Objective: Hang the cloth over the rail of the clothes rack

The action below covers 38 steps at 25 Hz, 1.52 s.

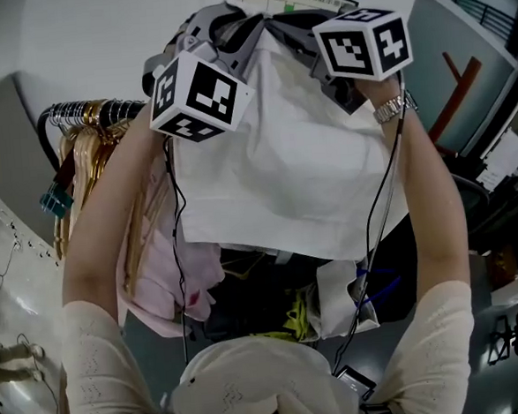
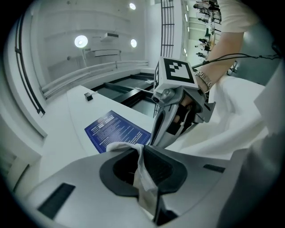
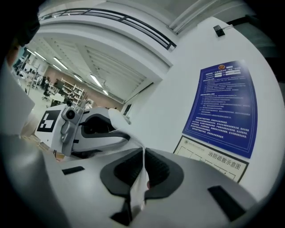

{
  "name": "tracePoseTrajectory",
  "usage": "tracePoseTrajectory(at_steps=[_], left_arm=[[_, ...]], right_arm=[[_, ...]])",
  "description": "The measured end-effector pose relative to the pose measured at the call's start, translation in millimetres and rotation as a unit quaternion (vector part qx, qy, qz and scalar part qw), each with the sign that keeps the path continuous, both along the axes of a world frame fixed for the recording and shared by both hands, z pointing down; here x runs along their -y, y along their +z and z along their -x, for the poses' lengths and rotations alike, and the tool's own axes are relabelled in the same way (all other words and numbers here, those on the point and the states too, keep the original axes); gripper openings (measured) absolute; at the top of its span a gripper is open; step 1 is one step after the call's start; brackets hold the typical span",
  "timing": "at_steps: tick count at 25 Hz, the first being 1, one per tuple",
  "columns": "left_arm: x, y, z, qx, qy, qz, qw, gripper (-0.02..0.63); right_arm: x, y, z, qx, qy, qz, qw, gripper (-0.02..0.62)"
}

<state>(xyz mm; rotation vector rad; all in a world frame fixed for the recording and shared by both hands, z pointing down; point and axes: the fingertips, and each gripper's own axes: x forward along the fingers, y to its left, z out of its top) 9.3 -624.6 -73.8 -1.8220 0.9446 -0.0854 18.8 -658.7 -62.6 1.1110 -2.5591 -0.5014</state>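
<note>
Left gripper (image 2: 143, 155) and right gripper (image 3: 143, 156): I have both pairs of jaws clenched on the upper edge of the white fabric cloth (image 1: 291, 155). I hold the cloth raised and spread between them, just right of the gold hangers (image 1: 94, 125), over the hung garments.

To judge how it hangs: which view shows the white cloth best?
Head view: the white cloth appears almost whole, spread out. Left gripper view: a pinched edge and one stretch. Right gripper view: a pinched strip.
</note>
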Motion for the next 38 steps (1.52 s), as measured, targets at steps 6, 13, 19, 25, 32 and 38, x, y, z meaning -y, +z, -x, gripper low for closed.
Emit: tracePoseTrajectory(at_steps=[6,13,19,25,32,38], left_arm=[[-35.0,-33.7,28.5,-0.016,-0.023,-0.087,0.9958,0.025],[-79.8,-26.5,70.8,-0.012,-0.032,-0.038,0.9987,0.025],[-94.8,49.6,85.3,0.037,-0.036,0.048,0.9975,0.025],[-105.6,71.5,109.9,-0.068,-0.026,0.089,0.9934,0.025],[-113.2,121.5,137.6,-0.258,-0.044,0.206,0.943,0.135],[-87.6,166.3,146.1,-0.38,-0.033,0.298,0.8749,0.198]], right_arm=[[2.8,-7.9,-16.5,0.032,0.025,-0.013,0.999,0.029],[9.5,-2.8,-18.1,0.036,0.056,-0.016,0.998,0.08],[-0.9,-48.4,-52.4,0.127,0.105,-0.084,0.983,0.1],[-74.6,-87.0,-56.1,0.182,0.077,-0.13,0.972,0.1],[-201.7,2.2,-40.1,0.221,0.054,-0.107,0.968,0.101],[-255.8,95.3,-98.0,0.203,0.125,-0.096,0.966,0.109]])
